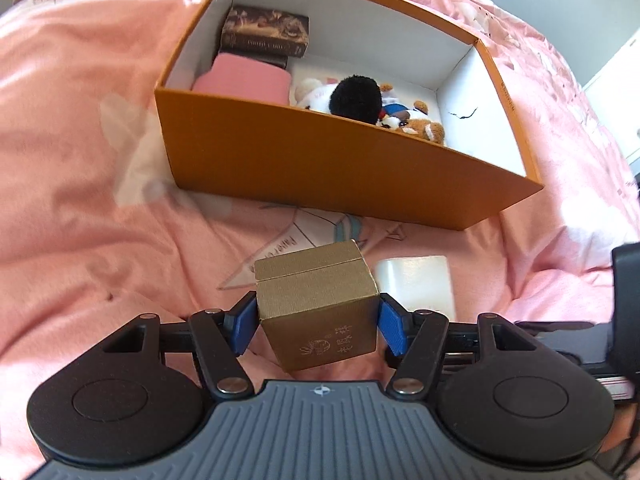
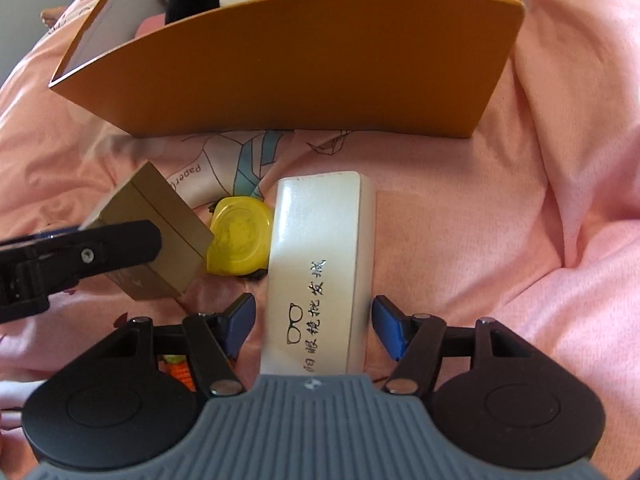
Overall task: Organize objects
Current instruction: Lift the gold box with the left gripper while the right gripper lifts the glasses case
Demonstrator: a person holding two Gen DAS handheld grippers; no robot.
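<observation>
**Two grippers, one gold box held, one white case between open jaws**

Two blue pads of the left gripper (image 1: pixel 318 322) press on opposite sides of a small gold box (image 1: pixel 316 304), which sits tilted between the jaws with its printed face turned toward the camera. Ahead of these jaws, beyond a patch of printed pink bedding (image 1: pixel 80 160), stands the orange storage box (image 1: pixel 320 168), open at the top. Inside it, at the far left corner, lies a dark patterned book-shaped box (image 1: pixel 266 32) on top of a pink item (image 1: pixel 244 80); to the right of that are plush toys (image 1: pixel 400 114) with a black pompom (image 1: pixel 356 96).

Just right of the left jaws lies a white glasses case (image 2: pixel 316 268). In the right wrist view this case runs lengthwise between the jaws of the right gripper (image 2: pixel 314 326), whose blue pads stand apart from its sides with a visible gap on each, so the jaws are open. Left of the case and touching it is a yellow round container (image 2: pixel 238 240); further left the gold box appears clamped in the other gripper's black finger. An orange knitted item (image 2: pixel 178 370) peeks out behind the right gripper's left linkage.
</observation>
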